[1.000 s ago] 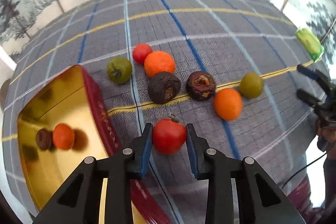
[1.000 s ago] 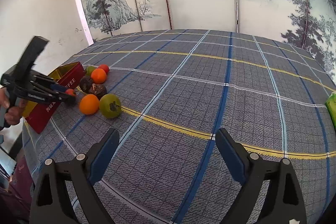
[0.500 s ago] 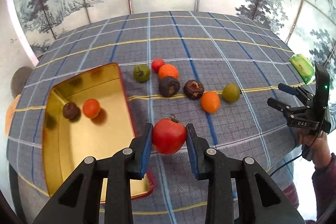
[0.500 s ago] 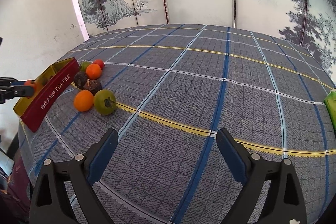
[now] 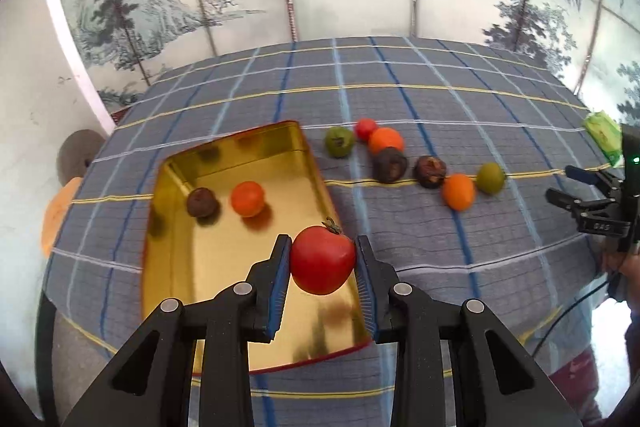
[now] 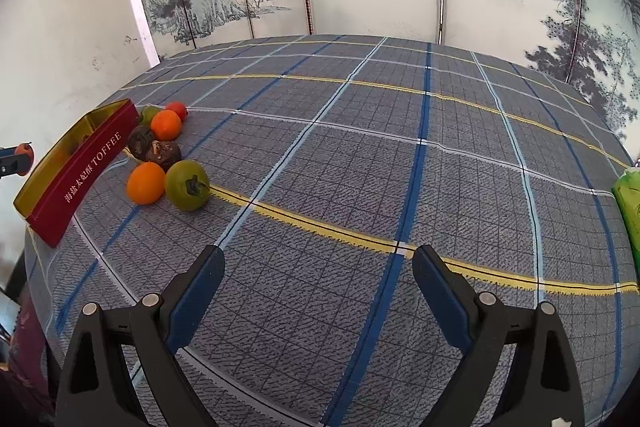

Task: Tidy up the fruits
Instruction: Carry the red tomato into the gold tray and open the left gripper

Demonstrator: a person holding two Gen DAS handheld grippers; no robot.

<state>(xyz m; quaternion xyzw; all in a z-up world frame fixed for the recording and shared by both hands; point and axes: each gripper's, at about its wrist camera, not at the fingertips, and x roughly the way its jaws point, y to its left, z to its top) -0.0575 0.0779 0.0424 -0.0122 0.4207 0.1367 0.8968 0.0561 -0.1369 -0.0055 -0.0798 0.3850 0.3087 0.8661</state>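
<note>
My left gripper (image 5: 323, 267) is shut on a red tomato (image 5: 322, 259) and holds it in the air above the near right side of the gold-lined red tin (image 5: 224, 259). The tin holds a dark brown fruit (image 5: 202, 202) and an orange fruit (image 5: 247, 198). Several fruits lie in a row on the cloth to the tin's right: a green one (image 5: 339, 141), a small red one (image 5: 366, 128), oranges (image 5: 458, 191), dark ones (image 5: 390, 165). My right gripper (image 6: 318, 277) is open and empty above the cloth, far right of the fruit cluster (image 6: 187, 185).
The tin (image 6: 76, 175) shows at the left edge of the checked tablecloth (image 6: 400, 167). A green packet (image 6: 628, 203) lies at the table's right edge. A painted folding screen stands behind the table. The table's near edge is close below both grippers.
My left gripper has lifted the red tomato off the cloth, risen and moved left over the tin. The right gripper stayed open and barely moved.
</note>
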